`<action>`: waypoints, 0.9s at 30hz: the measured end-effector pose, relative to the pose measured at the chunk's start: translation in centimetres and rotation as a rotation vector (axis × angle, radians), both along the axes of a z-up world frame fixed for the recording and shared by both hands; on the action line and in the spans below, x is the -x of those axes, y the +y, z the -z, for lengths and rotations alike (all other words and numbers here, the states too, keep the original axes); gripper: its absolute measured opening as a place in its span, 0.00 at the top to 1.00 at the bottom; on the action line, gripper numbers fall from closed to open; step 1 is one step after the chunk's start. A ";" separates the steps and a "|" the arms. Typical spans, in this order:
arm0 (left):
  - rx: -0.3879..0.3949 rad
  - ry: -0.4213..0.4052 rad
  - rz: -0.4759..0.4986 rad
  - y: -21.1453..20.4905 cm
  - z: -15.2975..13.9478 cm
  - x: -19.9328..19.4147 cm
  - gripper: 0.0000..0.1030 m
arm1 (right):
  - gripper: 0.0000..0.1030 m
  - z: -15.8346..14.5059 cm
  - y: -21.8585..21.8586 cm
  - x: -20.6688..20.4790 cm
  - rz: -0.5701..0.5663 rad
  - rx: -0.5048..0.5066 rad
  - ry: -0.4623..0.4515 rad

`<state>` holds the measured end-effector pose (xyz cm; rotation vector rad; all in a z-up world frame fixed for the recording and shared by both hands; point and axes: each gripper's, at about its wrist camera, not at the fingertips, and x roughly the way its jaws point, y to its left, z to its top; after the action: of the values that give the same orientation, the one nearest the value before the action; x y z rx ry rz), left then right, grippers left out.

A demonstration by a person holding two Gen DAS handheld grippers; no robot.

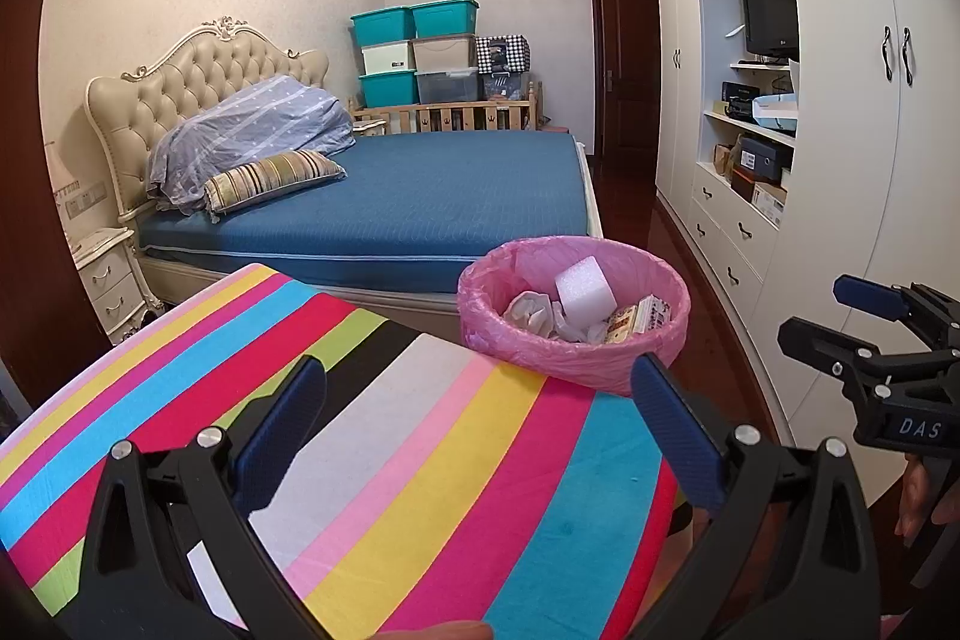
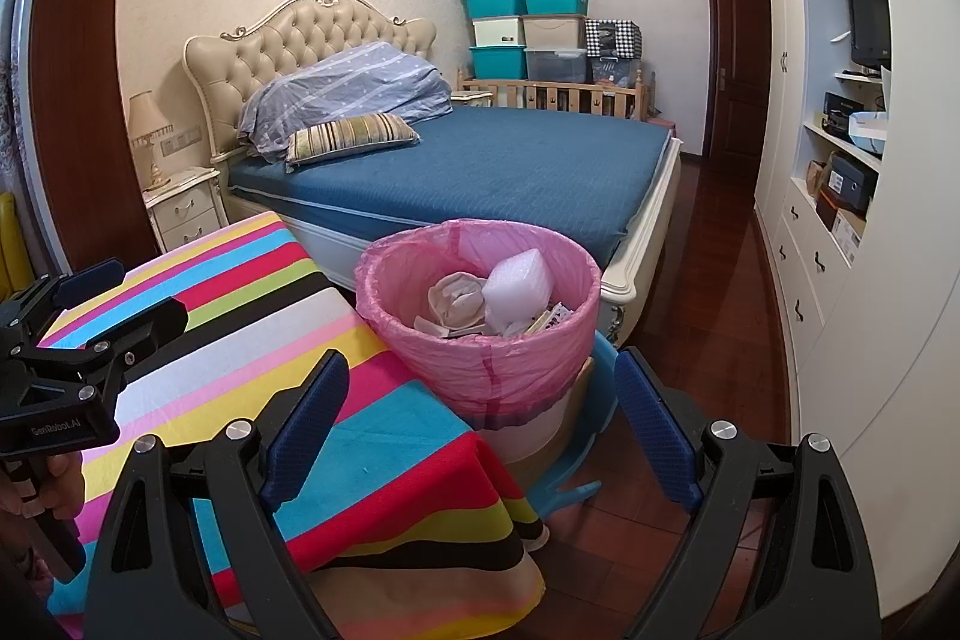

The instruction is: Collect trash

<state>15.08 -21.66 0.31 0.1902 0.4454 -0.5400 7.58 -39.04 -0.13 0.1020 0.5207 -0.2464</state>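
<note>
A waste bin lined with a pink bag (image 1: 573, 340) (image 2: 480, 340) stands beside the far right corner of the striped table (image 1: 360, 430) (image 2: 252, 340). It holds a white foam block (image 1: 585, 289) (image 2: 517, 280), crumpled paper (image 1: 531, 311) (image 2: 456, 298) and small cartons (image 1: 639, 319). My left gripper (image 1: 480, 430) is open and empty above the table. My right gripper (image 2: 480, 424) is open and empty, just in front of the bin. Each gripper shows in the other's view, the right one (image 1: 840, 316) and the left one (image 2: 114, 292).
A bed with a blue cover (image 1: 390, 196) (image 2: 480, 166) lies behind the table. A white wardrobe wall with shelves (image 1: 780, 130) (image 2: 840, 160) runs along the right. A blue stool (image 2: 576, 448) stands under the bin. The floor is dark wood (image 2: 720, 340).
</note>
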 end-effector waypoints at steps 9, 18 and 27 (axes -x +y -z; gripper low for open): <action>0.000 0.000 0.002 0.0 0.0 0.0 0.04 | 0.18 0.0 0.0 0.0 0.000 0.000 0.001; 0.001 -0.003 0.016 -0.2 -0.1 0.2 0.04 | 0.18 0.0 0.0 0.0 0.001 0.000 0.001; -0.001 -0.015 0.029 -0.2 -0.3 0.6 0.04 | 0.18 0.1 0.2 0.0 0.001 0.000 -0.001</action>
<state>14.46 -21.87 0.57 0.2015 0.4291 -0.5666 7.57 -38.88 -0.20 0.1023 0.5196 -0.2472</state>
